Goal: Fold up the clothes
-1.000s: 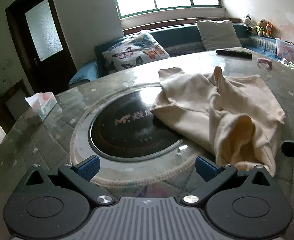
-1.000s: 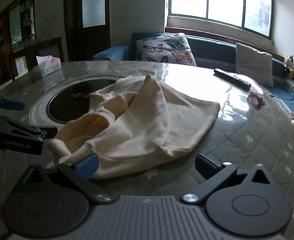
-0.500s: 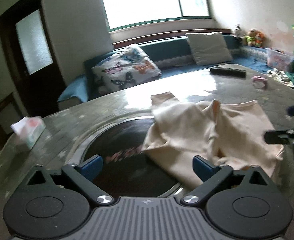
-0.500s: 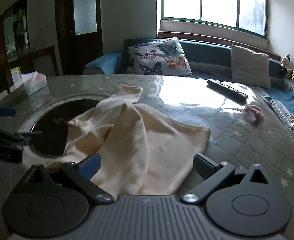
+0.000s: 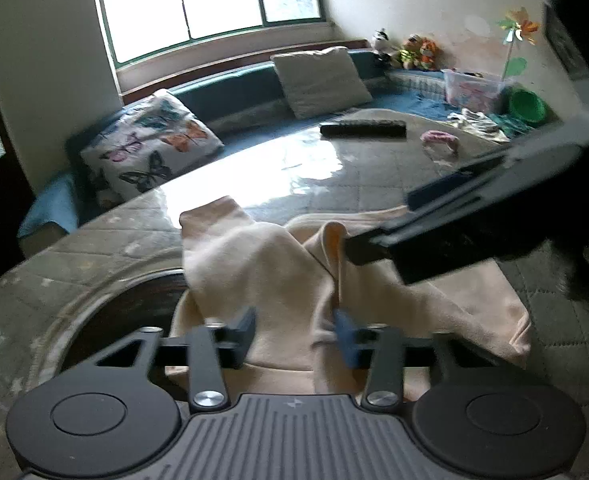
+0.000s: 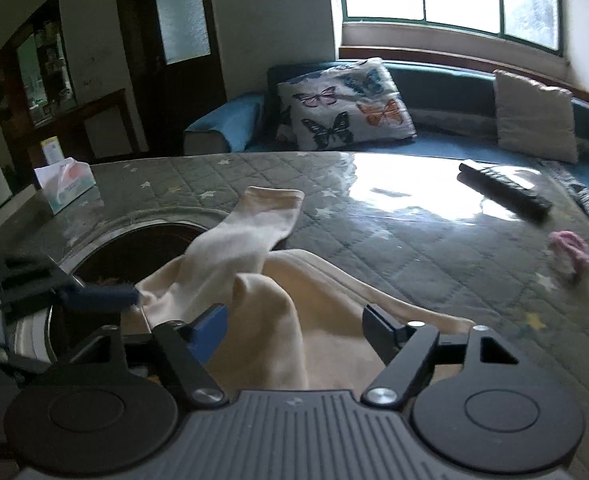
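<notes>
Currently the cream garment lies crumpled on the quilted table, partly over the dark round inset. Both tongs have advanced over it since a second ago. Left gripper and right gripper are closing, cloth between their jaws, not yet pinched.

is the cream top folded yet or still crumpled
Still crumpled. The cream top lies bunched in loose ridges on the table, one sleeve flung out toward the far side, with no flat, squared folds.
</notes>
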Tool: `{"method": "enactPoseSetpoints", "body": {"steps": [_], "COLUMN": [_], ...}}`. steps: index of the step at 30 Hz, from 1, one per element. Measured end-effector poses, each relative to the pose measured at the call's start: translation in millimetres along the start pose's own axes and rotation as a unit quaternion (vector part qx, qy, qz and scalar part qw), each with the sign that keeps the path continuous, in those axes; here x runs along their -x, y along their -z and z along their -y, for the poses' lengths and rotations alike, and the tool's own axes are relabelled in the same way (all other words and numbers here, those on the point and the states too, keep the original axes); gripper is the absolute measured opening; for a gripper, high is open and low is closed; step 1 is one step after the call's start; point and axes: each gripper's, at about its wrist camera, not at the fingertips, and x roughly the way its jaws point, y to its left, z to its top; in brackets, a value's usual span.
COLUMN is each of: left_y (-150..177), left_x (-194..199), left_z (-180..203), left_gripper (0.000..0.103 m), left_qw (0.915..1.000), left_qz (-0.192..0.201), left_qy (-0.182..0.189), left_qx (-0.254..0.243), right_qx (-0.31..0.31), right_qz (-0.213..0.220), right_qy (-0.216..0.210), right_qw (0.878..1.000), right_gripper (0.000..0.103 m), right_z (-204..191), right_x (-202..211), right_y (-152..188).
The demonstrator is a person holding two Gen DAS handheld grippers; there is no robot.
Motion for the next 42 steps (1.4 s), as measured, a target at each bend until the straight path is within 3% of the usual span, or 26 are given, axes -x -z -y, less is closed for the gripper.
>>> {"method": "enactPoseSetpoints", "body": {"steps": [1, 3, 7, 14, 16, 22, 32, 36, 42], "left_y": [0.7, 3.9, 10.4, 26.6, 34.4, 66.5, 115.8, 128.7, 109.6], "left_x": [-3.4, -6.2, -1.5, 34.9, 48.9, 84.2, 131.4, 144.0, 133.0], "left_z": [-1.3, -4.1, -12.9, -43.0, -51.5, -74.8, -73.5, -69.2, -62.1], "left_gripper": [0.02, 0.01, 0.003, 0.002, 0.002, 0.002, 0.0, 0.0, 0.005], "left_qw": [1.0, 0.9999, 0.9998, 0.9961, 0.994, 0.9857, 0.9777, 0.9757, 0.9835], "left_qz": [-0.005, -0.011, -0.01, 0.002, 0.005, -0.003, -0.038, -0.056, -0.045], "left_qy": [0.007, 0.009, 0.002, -0.037, -0.051, -0.085, -0.09, -0.093, -0.093], "left_qx": [0.0, 0.003, 0.019, 0.08, 0.097, 0.146, 0.186, 0.19, 0.148], "right_qx": [-0.001, -0.001, 0.007, 0.007, -0.003, -0.012, -0.093, -0.127, -0.131], "right_qz": [-0.002, -0.005, -0.005, -0.036, -0.03, 0.005, 0.052, 0.042, -0.001], "right_qy": [-0.005, -0.013, -0.025, -0.021, -0.015, 0.023, 0.113, 0.151, 0.196], "right_qw": [1.0, 1.0, 1.0, 0.999, 0.999, 1.0, 0.988, 0.979, 0.972], "right_gripper": [0.072, 0.071, 0.064, 0.012, 0.006, 0.005, 0.005, 0.005, 0.017], "right_z": [-0.6, -2.3, -8.5, -9.8, -5.7, 8.6, 65.5, 87.4, 105.3], "right_x": [-4.2, -10.5, -15.8, -32.2, -25.4, 15.7, 114.1, 144.0, 143.8], "right_y": [-1.9, -4.9, -8.1, -1.3, -0.1, 9.0, 61.9, 91.1, 113.0]}}
